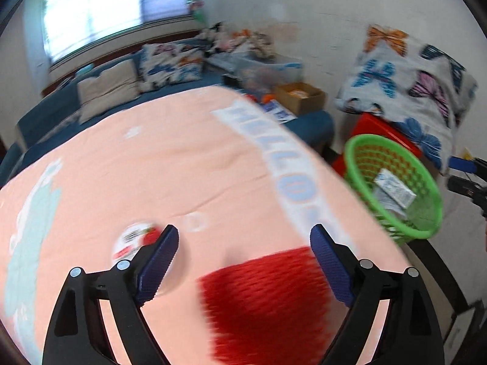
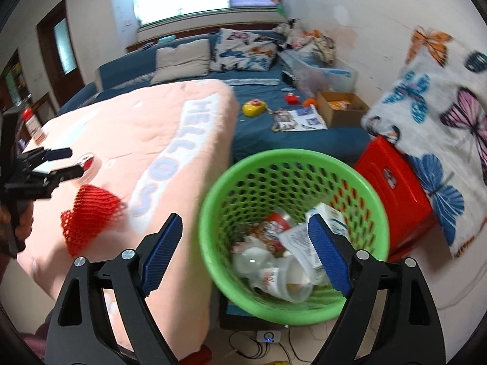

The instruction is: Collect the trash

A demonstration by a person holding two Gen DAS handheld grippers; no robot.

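Observation:
A red mesh net [image 1: 268,301] lies on the pink blanket [image 1: 182,164]; it also shows in the right wrist view [image 2: 89,214]. A round clear plastic lid with a red-and-white label [image 1: 135,240] lies left of it, also in the right wrist view [image 2: 86,161]. My left gripper [image 1: 243,243] is open and empty just above the net; it shows from the side in the right wrist view [image 2: 68,159]. My right gripper [image 2: 245,231] is open and empty above the green basket [image 2: 292,158], which holds several pieces of trash. The basket also shows in the left wrist view [image 1: 359,143].
The basket stands beside the pink blanket's edge, with a red stool [image 2: 395,188] and a butterfly blanket [image 2: 441,115] to its right. A blue sofa [image 2: 274,121] behind carries toys, papers and a cardboard box [image 2: 341,106]. A small white device with cables [image 2: 268,336] lies on the floor.

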